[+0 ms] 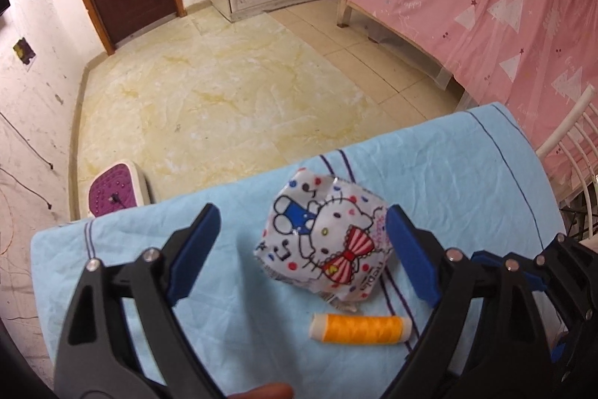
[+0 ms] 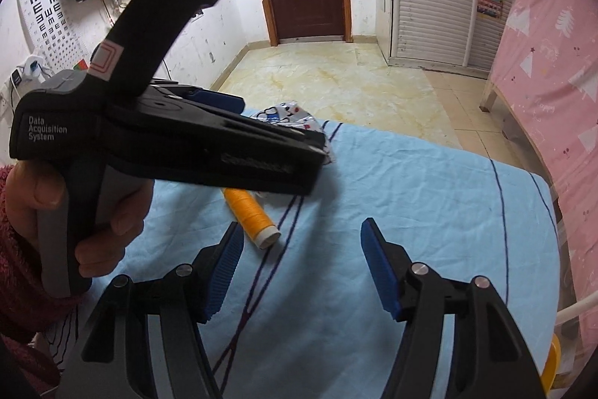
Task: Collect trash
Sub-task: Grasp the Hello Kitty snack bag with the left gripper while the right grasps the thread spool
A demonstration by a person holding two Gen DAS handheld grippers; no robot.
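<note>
Fingers (image 1: 209,249) of my left gripper (image 1: 302,238) stand wide apart around the crumpled cartoon wrapper (image 1: 321,242), one pad well clear on its left, the other just beside its right edge; whether that one touches I cannot tell. My right gripper (image 2: 299,268) is half spread over bare blue cloth (image 2: 411,182), gripping nothing. On the counter, the wrapper lies just beyond the orange thread spool (image 1: 358,328), near the cloth's far edge.
</note>
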